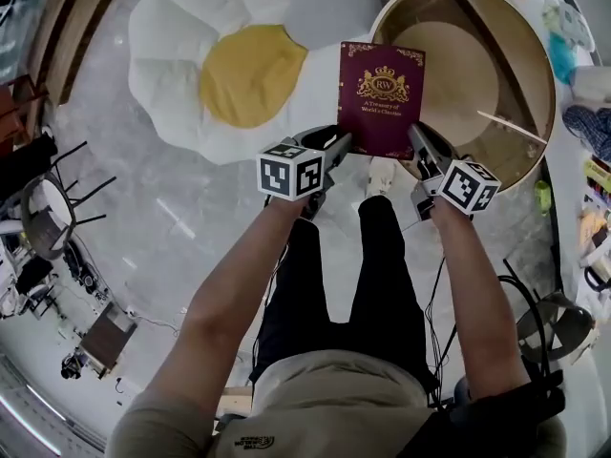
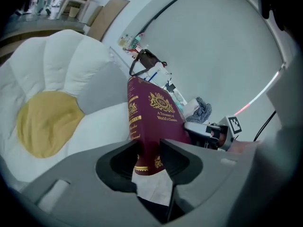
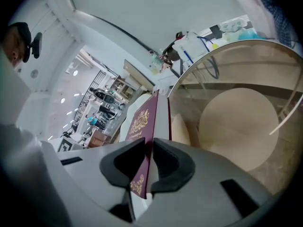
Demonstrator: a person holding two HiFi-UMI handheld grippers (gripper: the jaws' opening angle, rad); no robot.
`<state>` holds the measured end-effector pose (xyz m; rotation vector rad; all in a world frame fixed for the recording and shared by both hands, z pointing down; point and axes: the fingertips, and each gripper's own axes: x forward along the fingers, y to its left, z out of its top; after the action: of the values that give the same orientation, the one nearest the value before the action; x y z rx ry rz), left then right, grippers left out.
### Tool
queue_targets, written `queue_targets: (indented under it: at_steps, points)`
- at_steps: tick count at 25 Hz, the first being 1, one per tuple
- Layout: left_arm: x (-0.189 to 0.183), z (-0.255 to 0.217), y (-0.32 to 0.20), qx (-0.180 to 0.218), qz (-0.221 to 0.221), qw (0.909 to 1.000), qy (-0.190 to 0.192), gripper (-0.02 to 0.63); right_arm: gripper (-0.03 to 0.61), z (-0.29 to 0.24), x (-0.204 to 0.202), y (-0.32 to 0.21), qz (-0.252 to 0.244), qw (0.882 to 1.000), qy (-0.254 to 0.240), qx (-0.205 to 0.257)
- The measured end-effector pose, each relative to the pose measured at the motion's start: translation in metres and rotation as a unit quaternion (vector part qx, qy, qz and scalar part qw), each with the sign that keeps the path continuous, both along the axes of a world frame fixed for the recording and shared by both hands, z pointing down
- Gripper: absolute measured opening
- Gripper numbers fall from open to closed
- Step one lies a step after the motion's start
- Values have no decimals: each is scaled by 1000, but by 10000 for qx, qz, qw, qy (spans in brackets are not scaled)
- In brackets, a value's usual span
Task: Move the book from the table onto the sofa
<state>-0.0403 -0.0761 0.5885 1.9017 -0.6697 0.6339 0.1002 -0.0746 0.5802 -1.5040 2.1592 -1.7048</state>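
Both grippers are clamping down on the maroon book (image 1: 382, 98) and holding it up in the air, upright, with the gold crest facing the head camera. It's sitting upper centre in the head view, off the round surface (image 1: 537, 50) and hanging over that surface's left rim, just right of the sofa.

The left gripper (image 1: 336, 144) is biting the book's lower left corner. In the left gripper view its jaws are standing fairly wide, squeezing the full thickness at the spine end. The right gripper (image 1: 420, 143) is on the lower right corner, and in the right gripper view its jaws are pinching close together on what looks like only the thin cover edge, with white pages showing beside it.

The sofa (image 1: 172, 55) is that big white flower-shaped thing filling the upper left, with a yellow centre (image 1: 250, 72) and nothing lying on it.

The round surface is looking more like an open wooden drum. There's a pale round disc lower down inside it and a thin pale line (image 1: 512, 128) across it. I can't tell what that line is.
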Motion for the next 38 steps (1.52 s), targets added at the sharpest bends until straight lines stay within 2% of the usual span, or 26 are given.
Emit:
queue_targets:
  at_steps: [3,8,10,19,24,32,35,38]
  points:
    - [-25,0,5,17,-247,9997,-24,149,61,-1,-25,-1,-253,9997,-7,46]
    - [-148,3,7,-75,-774,9970,-34,149,61,1,-150,-14,-784,9969,15,3]
    - [-178,8,9,-111,-943,9955,-41,149,61,6,-180,-16,-946,9955,20,-23]
    - [-187,23,19,-242,-1426,9895,-2,149,61,20,-193,-19,-1393,9900,120,-184]
    - [-177,42,25,-433,-1516,9875,75,149,62,33,-185,-18,-1573,9868,275,-281]
    - [-227,155,26,-727,-1562,9848,220,149,63,142,-238,-21,-1914,9775,620,-631]
    - [-228,182,26,-825,-1569,9836,328,149,63,169,-241,-21,-1999,9738,794,-734]
    - [-232,233,29,-894,-1556,9834,267,149,67,222,-244,-18,-1963,9728,888,-846]
